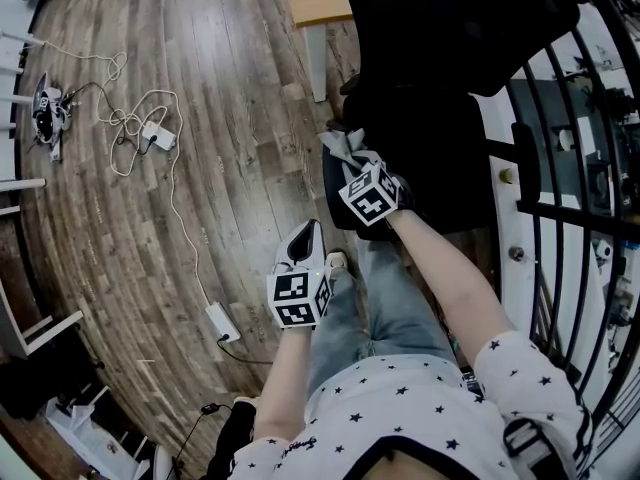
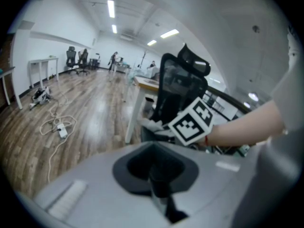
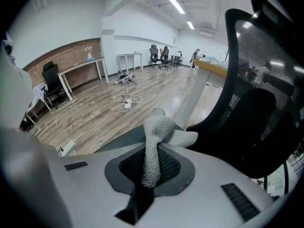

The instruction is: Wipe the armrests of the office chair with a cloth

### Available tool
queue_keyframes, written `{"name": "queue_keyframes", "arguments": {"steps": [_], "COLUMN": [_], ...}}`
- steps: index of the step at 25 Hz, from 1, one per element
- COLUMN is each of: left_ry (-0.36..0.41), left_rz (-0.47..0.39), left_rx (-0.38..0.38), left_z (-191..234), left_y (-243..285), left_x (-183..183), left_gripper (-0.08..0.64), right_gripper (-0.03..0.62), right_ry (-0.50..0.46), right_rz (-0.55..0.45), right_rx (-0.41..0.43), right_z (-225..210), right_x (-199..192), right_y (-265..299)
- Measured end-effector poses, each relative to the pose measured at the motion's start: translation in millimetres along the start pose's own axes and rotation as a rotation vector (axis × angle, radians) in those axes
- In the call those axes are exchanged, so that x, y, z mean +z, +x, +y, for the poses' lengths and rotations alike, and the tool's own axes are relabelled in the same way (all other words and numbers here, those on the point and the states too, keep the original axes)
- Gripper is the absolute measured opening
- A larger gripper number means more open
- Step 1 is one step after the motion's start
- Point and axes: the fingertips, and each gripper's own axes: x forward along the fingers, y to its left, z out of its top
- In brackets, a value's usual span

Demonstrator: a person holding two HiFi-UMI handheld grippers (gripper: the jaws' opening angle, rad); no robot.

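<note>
1. Right gripper [image 3: 145, 186]: the jaws are clamped on a grey knitted cloth [image 3: 159, 137]. The cloth rises bunched from between the jaws and folds over at its free end.
2. Head view: the cloth's free end lies ahead of the right gripper, on the near armrest [image 1: 333, 196] of the black office chair [image 1: 440, 98]. Contact looks likely, but the pad under the cloth is mostly covered.
3. Right gripper view: the chair's mesh backrest fills the right side, and a dull grey-green flat edge shows just beneath the cloth.
4. Left gripper [image 2: 160, 188]: the jaws are together with nothing between them.
5. Head view: the left gripper hangs over the person's leg, nearer the body than the right gripper and apart from the chair. It points roughly towards the armrest.
6. Left gripper view: the right gripper's marker cube [image 2: 192, 122] is ahead, with the pale cloth just left of it and the chair's backrest and headrest behind.
7. Surroundings: a wooden floor [image 1: 200, 78]. A white cable [image 1: 125, 118] lies coiled on the floor, well to the left. A power strip [image 1: 160, 136] lies among the loops.
8. A light wooden surface [image 1: 310, 3] on a white leg stands beyond the chair.
</note>
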Motion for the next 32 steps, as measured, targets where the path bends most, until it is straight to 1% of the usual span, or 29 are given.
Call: {"name": "queue_keyframes", "arguments": {"steps": [16, 24, 32], "left_ry": [0.038, 0.048, 0.048], "left_rz": [0.007, 0.007, 0.011], "left_rx": [-0.031, -0.038, -0.037], "left_z": [-11.2, -16.9, -15.1], "left_y": [-16.9, -29.8, -41.7], "left_x": [-9.9, -17.8, -26.0], "left_gripper": [0.003, 0.003, 0.003], "right_gripper": [0.034, 0.034, 0.034], "right_ry": [-0.023, -0.040, -0.035], "right_rz": [0.014, 0.023, 0.026], "right_rx": [0.023, 0.033, 0.041], "right_z": [32.6, 51.9, 71.8], "right_x": [-18.1, -31.2, -43.4], "right_y": [-12.9, -22.7, -33.8]}}
